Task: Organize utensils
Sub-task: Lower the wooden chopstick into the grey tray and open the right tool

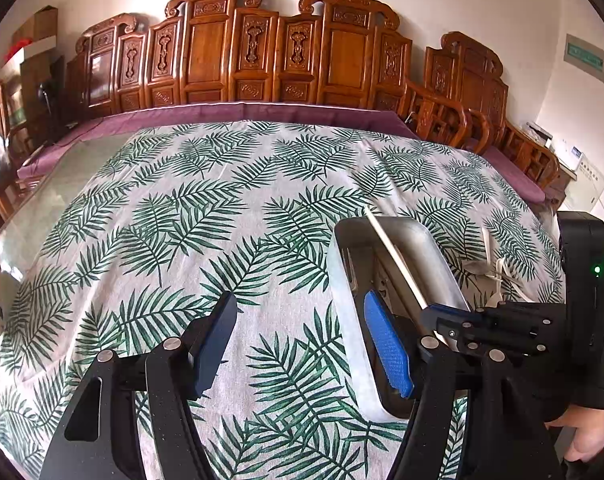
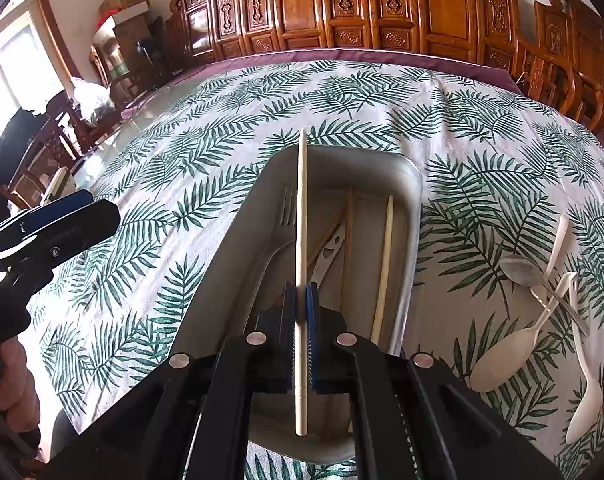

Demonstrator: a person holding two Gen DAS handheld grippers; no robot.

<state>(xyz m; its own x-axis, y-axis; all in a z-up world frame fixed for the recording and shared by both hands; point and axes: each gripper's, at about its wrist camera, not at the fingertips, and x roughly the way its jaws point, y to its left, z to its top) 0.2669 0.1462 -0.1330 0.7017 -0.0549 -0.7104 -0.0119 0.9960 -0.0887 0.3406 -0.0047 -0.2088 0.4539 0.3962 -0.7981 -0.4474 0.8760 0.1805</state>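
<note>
A grey metal tray (image 2: 416, 184) lies on the leaf-print tablecloth; it also shows in the left wrist view (image 1: 342, 280). My right gripper (image 2: 301, 300) is shut on a cream chopstick (image 2: 301, 208) and holds it lengthwise over the tray. In the tray lie a fork (image 2: 283, 216), a second cream chopstick (image 2: 384, 264) and a metal tool (image 2: 328, 252). My left gripper (image 1: 302, 344) is open and empty over the cloth, its right finger beside the tray's left edge. The right gripper (image 1: 446, 320) and its chopstick (image 1: 394, 256) show in the left wrist view.
Right of the tray lie a metal spoon (image 2: 520, 270) and white plastic spoons (image 2: 502, 354) crossed in a pile. Carved wooden chairs (image 2: 382, 8) line the table's far side. Bare glass tabletop (image 1: 61, 184) shows at the far left.
</note>
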